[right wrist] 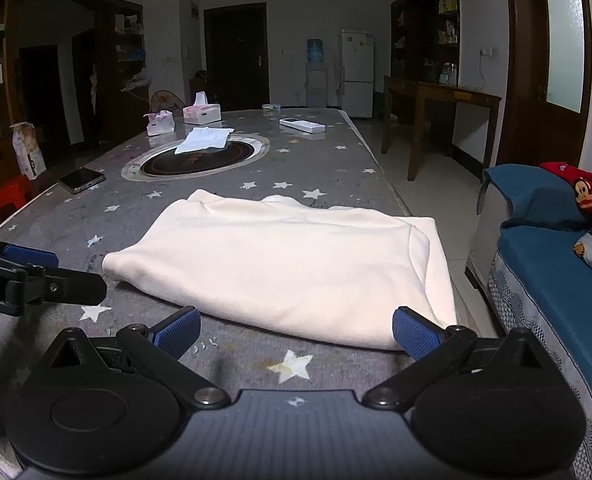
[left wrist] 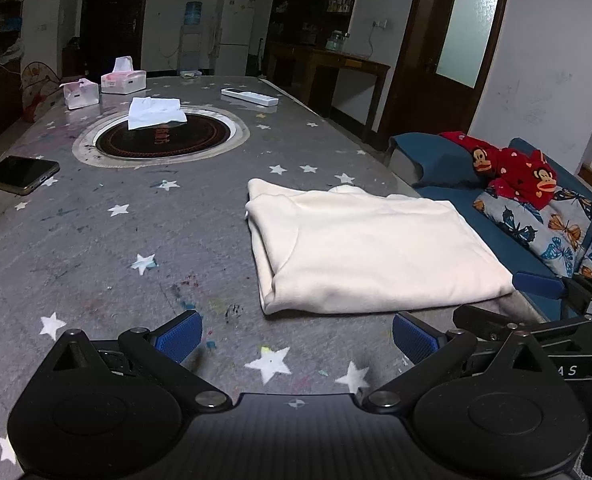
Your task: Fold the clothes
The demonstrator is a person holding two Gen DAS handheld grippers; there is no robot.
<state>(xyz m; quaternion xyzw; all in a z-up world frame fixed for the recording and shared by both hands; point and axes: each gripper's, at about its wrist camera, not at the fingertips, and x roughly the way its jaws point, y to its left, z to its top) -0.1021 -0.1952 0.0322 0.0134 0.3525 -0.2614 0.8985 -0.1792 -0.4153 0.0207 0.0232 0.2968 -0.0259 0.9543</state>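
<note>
Tissues [right wrist: 201, 99] in box [right wrist: 202, 113], folded cream garment [right wrist: 280, 264] on table [right wrist: 336, 168]

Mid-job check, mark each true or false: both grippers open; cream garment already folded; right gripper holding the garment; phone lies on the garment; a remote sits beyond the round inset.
1. Left gripper and right gripper are open: true.
2. The cream garment lies folded: true.
3. The right gripper holds it: false, nothing is between its fingers.
4. The phone lies on the garment: false, it lies apart on the table.
5. A white remote sits beyond the round inset: true.
</note>
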